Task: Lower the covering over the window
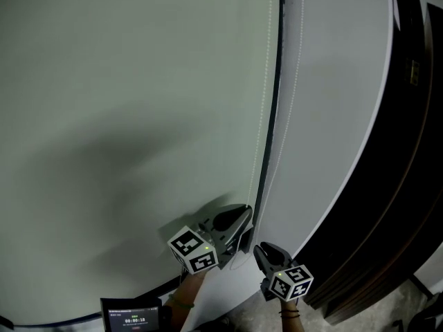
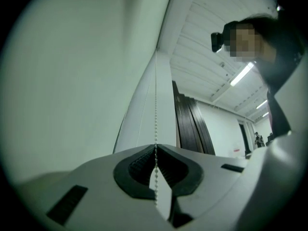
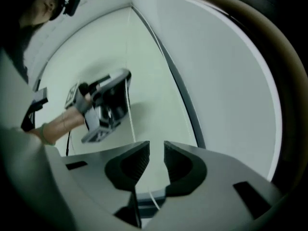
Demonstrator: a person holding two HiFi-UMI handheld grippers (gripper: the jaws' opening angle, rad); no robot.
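low in the frame's centre, left gripper pinches the bead chain between closed jaws, placed to pull the covering down; that blind fills the frame's left. right gripper, just beside it, holds its jaws apart, empty, probably to regrip.
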